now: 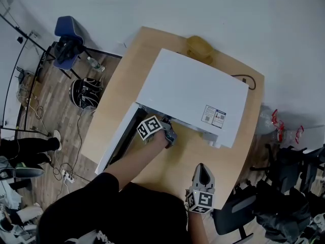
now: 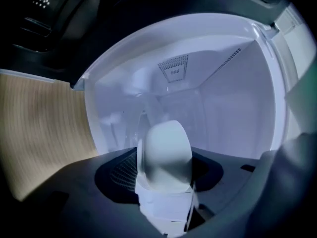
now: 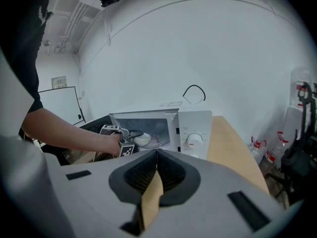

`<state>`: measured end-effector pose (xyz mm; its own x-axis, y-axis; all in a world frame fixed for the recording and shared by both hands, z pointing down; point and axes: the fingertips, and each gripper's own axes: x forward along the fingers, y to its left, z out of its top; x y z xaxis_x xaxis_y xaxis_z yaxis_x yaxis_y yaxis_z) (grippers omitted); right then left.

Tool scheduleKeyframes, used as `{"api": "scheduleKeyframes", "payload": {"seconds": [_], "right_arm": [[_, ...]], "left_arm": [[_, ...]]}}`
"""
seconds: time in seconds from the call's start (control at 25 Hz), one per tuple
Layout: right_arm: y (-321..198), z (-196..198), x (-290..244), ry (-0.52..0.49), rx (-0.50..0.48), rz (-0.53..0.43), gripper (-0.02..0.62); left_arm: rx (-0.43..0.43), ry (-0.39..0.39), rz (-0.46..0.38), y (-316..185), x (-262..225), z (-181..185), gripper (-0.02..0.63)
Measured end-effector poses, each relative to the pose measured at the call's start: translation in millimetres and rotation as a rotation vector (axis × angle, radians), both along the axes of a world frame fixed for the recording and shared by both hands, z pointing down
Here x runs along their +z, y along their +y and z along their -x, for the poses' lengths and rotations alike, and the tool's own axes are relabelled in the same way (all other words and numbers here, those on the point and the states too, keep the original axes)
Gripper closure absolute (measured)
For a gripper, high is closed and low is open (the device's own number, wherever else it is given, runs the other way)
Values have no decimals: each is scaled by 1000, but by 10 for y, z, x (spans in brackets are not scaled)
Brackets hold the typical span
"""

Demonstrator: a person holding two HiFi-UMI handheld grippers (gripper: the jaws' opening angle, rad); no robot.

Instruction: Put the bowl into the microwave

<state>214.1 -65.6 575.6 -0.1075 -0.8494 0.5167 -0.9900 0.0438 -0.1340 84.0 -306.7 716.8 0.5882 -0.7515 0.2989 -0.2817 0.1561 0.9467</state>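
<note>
A white microwave stands on the wooden table, its door swung open to the left. My left gripper reaches into the mouth of the oven, shut on a white bowl. In the left gripper view the bowl shows edge-on between the jaws, with the pale cavity behind it. The right gripper view shows the same bowl just inside the opening, beside the control dials. My right gripper hangs over the table's near edge, shut and holding nothing.
A yellow object lies behind the microwave, and a black cable runs off its right rear. A blue office chair stands far left and a dark chair near right. Red-and-white packets lie by the wall.
</note>
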Motion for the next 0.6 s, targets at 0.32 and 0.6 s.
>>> {"api": "scheduleKeyframes", "payload": {"seconds": [0.32, 0.6], "right_arm": [[34, -34, 21, -15, 18, 3, 535], [28, -90, 40, -74, 53, -6, 535]], "left_arm": [[16, -109, -11, -60, -14, 57, 360], [84, -199, -10, -61, 14, 73, 360]]}}
